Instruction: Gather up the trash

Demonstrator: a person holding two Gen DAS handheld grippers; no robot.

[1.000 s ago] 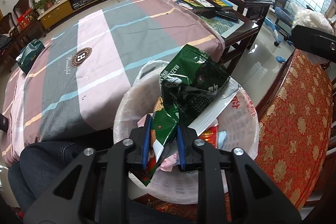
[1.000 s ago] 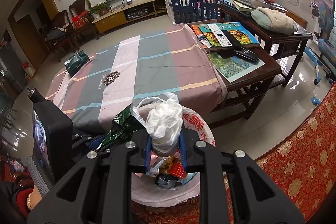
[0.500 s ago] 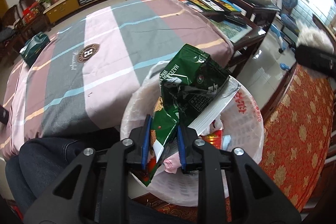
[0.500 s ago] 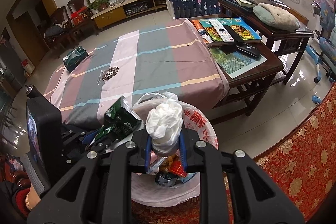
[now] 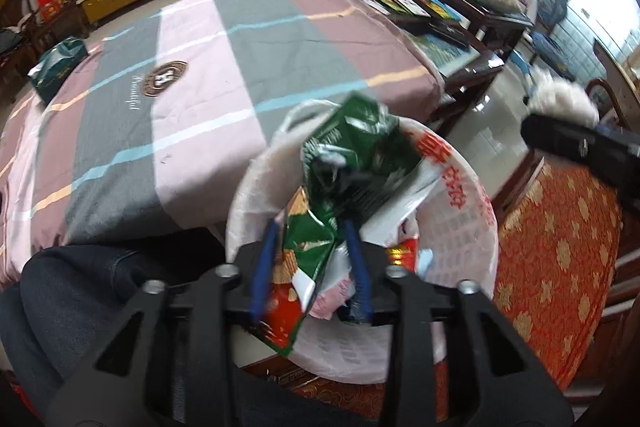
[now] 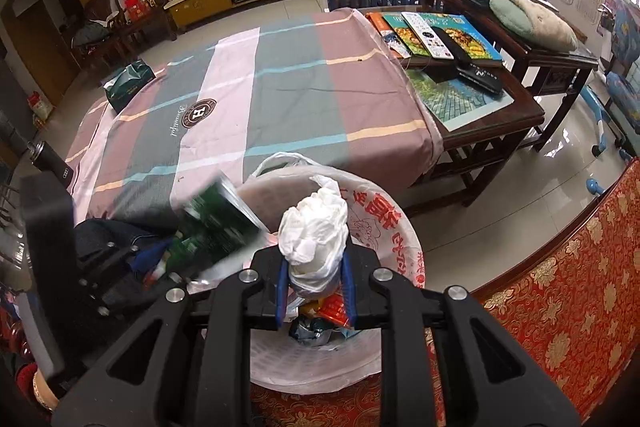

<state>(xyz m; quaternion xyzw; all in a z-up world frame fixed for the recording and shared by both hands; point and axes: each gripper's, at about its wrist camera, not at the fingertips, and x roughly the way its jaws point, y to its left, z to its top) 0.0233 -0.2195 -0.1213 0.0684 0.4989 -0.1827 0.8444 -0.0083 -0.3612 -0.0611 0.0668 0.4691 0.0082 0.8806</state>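
Striped cloth (image 6: 280, 95) in pink, grey and mauve covers the counter, a green tissue pack (image 6: 129, 84) at its far left corner and picture books (image 6: 436, 35) on a dark wooden side table beyond its right edge. Just in front of the counter stands a white wastebasket (image 6: 404, 251), lined with a printed plastic bag and already holding red and mixed wrappers. Above the wastebasket, the left tool (image 5: 310, 227) is opening; a green snack bag (image 5: 352, 163), blurred, sits loose between its blue pads. The right tool (image 6: 314, 267) is clenched on a crumpled white plastic wad (image 6: 312, 227) directly over the wastebasket.
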